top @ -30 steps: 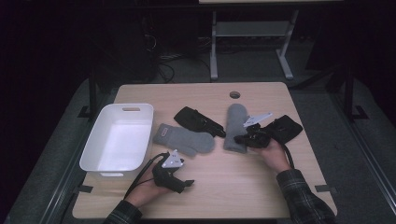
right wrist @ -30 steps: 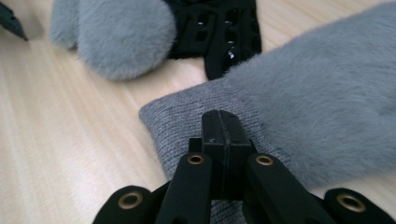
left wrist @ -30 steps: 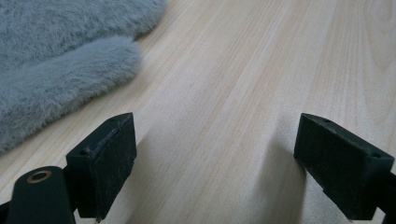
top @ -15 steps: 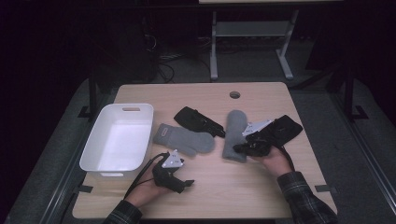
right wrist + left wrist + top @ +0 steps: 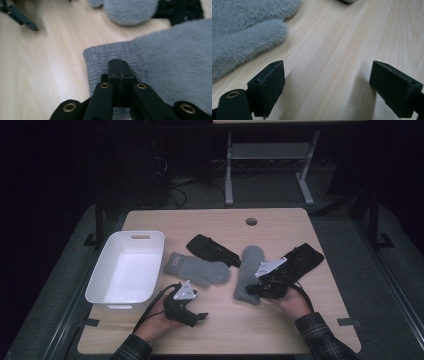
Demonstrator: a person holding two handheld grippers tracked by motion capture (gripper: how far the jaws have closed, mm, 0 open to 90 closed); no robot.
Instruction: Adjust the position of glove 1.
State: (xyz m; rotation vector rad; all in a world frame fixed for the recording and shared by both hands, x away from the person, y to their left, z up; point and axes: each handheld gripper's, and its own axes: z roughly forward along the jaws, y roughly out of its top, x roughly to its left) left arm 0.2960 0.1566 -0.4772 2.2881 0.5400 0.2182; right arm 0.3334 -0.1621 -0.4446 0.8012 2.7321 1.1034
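At the right-centre of the table, a grey mitten lies flat with its rounded tip pointing away from the person and its knit cuff nearest them. The right tongs sit at that cuff, pressed together with the ribbed edge of the cuff pinched between them, as the right gripper view shows. No writing can be read on the mitten or anything else.

A second grey mitten lies just left of it, cuff toward a white tub at the table's left side. A black glove lies between the two mittens, farther back, and another black glove lies to the right, behind the right hand.

The left tongs stand wide apart over bare wood near the front edge, close to the second mitten's thumb.

The table is pale wood with a round cable hole near the back. The room is dark, with grey carpet and a metal frame behind.
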